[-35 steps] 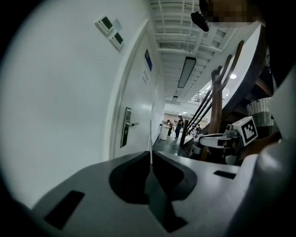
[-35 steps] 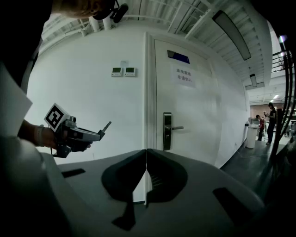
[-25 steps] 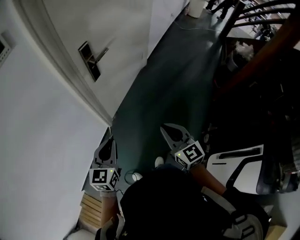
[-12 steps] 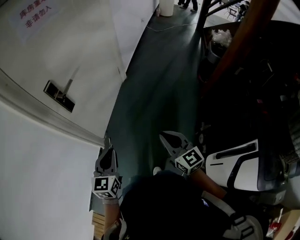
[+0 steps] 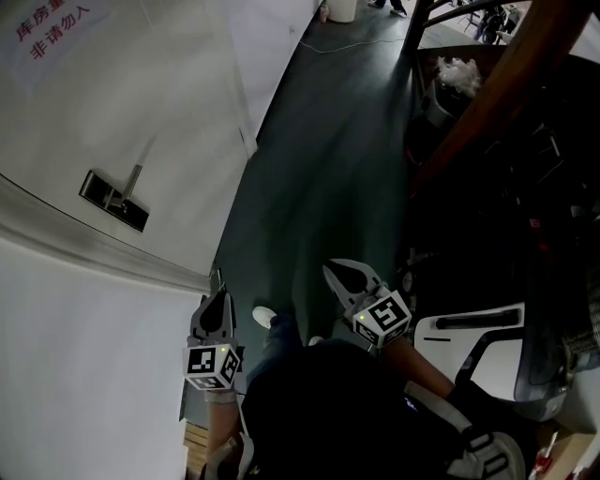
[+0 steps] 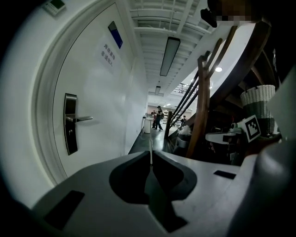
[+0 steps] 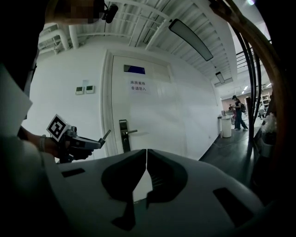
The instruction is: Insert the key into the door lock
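The white door carries a dark lock plate (image 5: 114, 199) with a lever handle (image 6: 83, 119); the same plate (image 7: 124, 135) shows in the right gripper view. My left gripper (image 5: 220, 298) is held low, well short of the door, shut on a thin pale key (image 6: 151, 147) that sticks out past its tips. From the right gripper view the left gripper (image 7: 88, 142) points toward the plate, key tip (image 7: 107, 134) still apart from it. My right gripper (image 5: 339, 272) hangs over the dark floor, jaws together, holding nothing.
A dark green floor (image 5: 328, 159) runs along the corridor. Wooden stair beams (image 6: 203, 102) and a white-and-black machine (image 5: 469, 342) stand at the right. A white bin (image 5: 342, 9) and distant people (image 7: 238, 113) are at the far end. The person's shoe (image 5: 264, 317) is between the grippers.
The head view swung, so the lock plate sits further left and lower than one second ago. A shoe has stepped into view between the grippers. Both grippers stay shut.
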Available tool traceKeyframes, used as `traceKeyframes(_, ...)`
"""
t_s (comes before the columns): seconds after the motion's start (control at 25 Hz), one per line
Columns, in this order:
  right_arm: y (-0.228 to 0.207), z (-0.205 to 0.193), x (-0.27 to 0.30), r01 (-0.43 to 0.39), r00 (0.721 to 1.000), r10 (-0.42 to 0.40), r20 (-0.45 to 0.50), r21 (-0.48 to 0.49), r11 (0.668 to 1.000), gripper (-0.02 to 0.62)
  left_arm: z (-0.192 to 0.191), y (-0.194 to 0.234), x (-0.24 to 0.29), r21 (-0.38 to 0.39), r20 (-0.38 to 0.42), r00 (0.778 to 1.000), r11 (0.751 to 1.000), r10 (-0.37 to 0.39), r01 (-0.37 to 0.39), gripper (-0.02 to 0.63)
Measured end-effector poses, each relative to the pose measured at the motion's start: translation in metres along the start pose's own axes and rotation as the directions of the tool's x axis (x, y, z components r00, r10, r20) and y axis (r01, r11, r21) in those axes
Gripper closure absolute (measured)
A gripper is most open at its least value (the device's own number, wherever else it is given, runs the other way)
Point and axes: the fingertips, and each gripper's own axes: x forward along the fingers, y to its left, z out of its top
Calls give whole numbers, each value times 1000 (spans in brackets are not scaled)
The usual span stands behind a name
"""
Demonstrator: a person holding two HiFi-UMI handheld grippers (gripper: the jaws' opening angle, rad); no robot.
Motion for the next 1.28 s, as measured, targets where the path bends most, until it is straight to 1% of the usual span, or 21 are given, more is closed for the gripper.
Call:
traceKeyframes(0.16, -5, 11, 51, -13, 1000, 13, -11, 0, 1000, 578, 11, 38, 30, -15, 0, 1000, 1000, -6, 6, 580)
traceKeyframes(0.4, -5, 36, 138, -51, 998, 50, -28, -32, 998, 578, 33, 103, 68, -63, 13, 1000, 998, -13, 14, 580)
traceKeyframes(0.56, 8, 46, 195, -97, 995, 94, -43, -59, 994, 578, 40, 148, 81, -84, 18, 1000, 996, 0, 1, 580)
traceKeyframes(0.76, 32, 52, 263, -177, 983, 172, -62, -85, 980, 578, 34, 201, 83, -116, 10, 999, 992, 46, -44, 580)
traceKeyframes(0.92, 50, 59, 305, -254, 966, 248, -78, -93, 963, 578, 27, 229, 79, -146, -10, 995, 985, 96, -97, 580)
traceKeyframes(1.04, 60, 65, 335, -306, 950, 297, -93, -97, 947, 578, 20, 250, 75, -183, -14, 989, 972, 147, -147, 580)
traceKeyframes(1.16, 70, 68, 361, -385, 920, 371, -125, -113, 916, 578, 19, 263, 73, -230, -10, 981, 954, 193, -190, 580)
traceKeyframes(1.28, 79, 69, 390, -469, 878, 447, -169, -130, 873, 578, 18, 279, 74, -259, -7, 969, 936, 245, -239, 580)
